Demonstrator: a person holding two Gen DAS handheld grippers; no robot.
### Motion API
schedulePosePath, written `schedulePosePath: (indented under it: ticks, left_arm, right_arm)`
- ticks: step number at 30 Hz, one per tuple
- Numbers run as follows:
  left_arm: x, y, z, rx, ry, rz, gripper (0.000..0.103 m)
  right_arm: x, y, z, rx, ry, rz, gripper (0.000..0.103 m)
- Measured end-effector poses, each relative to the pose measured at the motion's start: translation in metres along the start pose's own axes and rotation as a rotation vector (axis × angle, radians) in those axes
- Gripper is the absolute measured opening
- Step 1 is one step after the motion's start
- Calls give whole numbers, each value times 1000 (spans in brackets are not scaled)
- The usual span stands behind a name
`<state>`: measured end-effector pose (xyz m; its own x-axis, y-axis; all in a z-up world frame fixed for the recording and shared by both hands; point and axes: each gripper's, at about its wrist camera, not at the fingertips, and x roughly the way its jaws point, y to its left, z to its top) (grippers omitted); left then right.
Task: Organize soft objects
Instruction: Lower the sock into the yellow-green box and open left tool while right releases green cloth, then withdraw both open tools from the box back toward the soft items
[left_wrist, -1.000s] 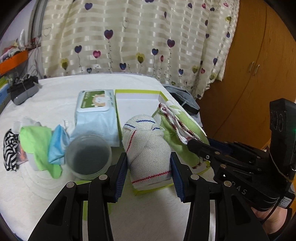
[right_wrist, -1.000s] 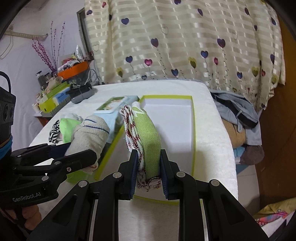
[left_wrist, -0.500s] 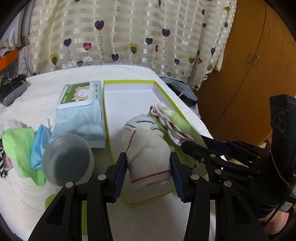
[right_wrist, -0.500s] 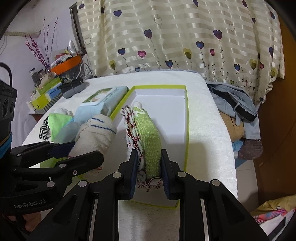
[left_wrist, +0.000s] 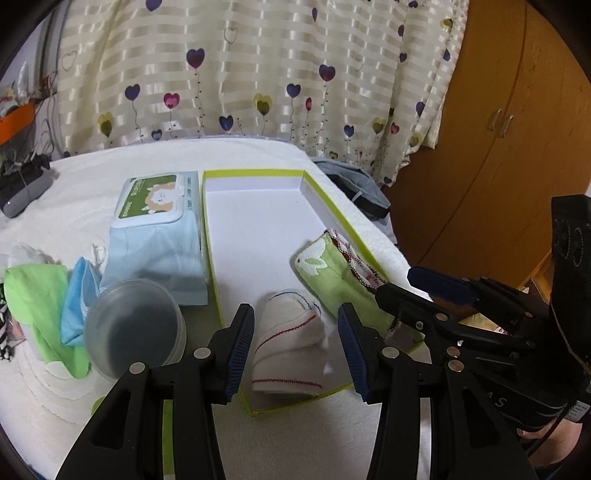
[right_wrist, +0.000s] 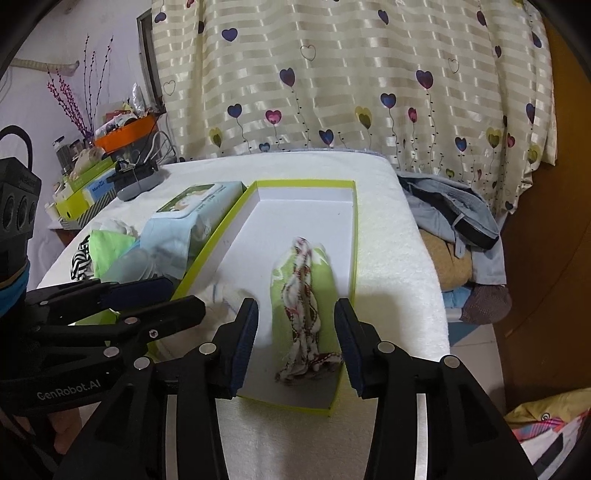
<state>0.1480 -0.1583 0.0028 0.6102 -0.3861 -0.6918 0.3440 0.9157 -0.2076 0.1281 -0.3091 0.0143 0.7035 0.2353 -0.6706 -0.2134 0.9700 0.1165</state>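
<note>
My right gripper jaws have just been opening, freeing the green folded cloth into the lime-rimmed white box; my left gripper stands apart around the white rolled sock

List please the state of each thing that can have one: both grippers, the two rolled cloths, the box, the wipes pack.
left gripper: open, pads clear of the white roll.
right gripper: open, jaws have just been opening.
white roll: released, lying in the box.
green roll: released, lying in the box.
box: lidless.
wipes pack: flap closed.
</note>
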Motion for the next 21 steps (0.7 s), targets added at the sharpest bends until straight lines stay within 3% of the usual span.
schedulePosePath:
  ticks: [12,21]
  left_arm:
    - [-34,5,-15,-9,-28,13,45]
    - [-69,21,-34,-27,-60,45,45]
  right_arm:
    - [-26,13,-5,-13,-24,7,44]
    - [-25,34,-15,-44,6,29,44]
